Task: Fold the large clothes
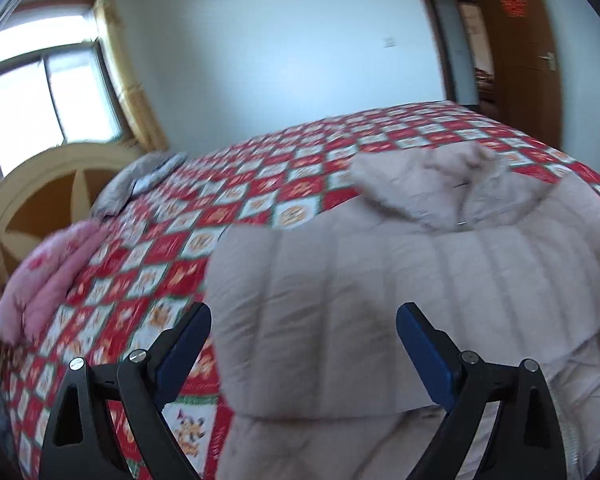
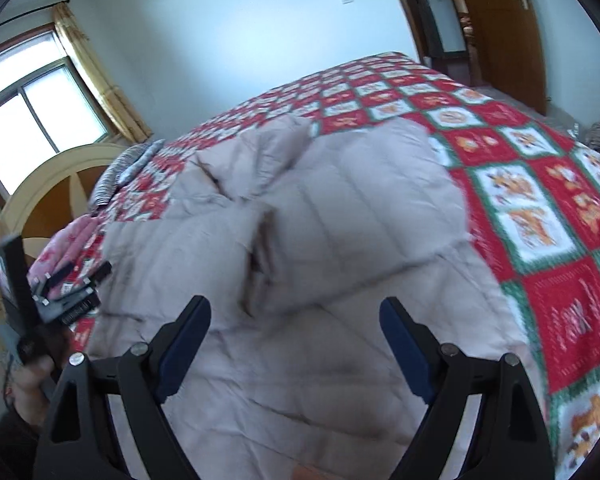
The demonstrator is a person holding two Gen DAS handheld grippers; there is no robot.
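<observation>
A: Where's the padded coat (image 1: 400,280) now?

B: On the bed (image 2: 540,208), lying on the red-and-white checked quilt (image 1: 220,208). One sleeve or side panel looks folded across the body already, so I'd judge the first fold made. The hood (image 1: 432,184) sits at the coat's far end, not tucked in.

A: And the tongs?

B: Both pairs stand wide apart with nothing between the pads. The left tongs (image 1: 304,344) hang over the coat's near part, the right tongs (image 2: 296,336) likewise above its lower half. Neither presses on cloth.

A: So what's left?

B: By my reckoning the other side needs bringing in, then the length doubling up towards the hood. Less than halfway, I'd say.

A: Room to work?

B: Plenty of bare quilt beyond the coat and to its right. To the coat's left, pink bedding (image 1: 48,276) lies close to the headboard (image 1: 52,188), with a grey striped pillow (image 1: 140,180) further off. The coat's near hem seems to hang over the bed's edge, so it could slide.

A: Anything else near?

B: The other handheld rig (image 2: 60,284) shows just left of the coat, a hand beneath it.
</observation>
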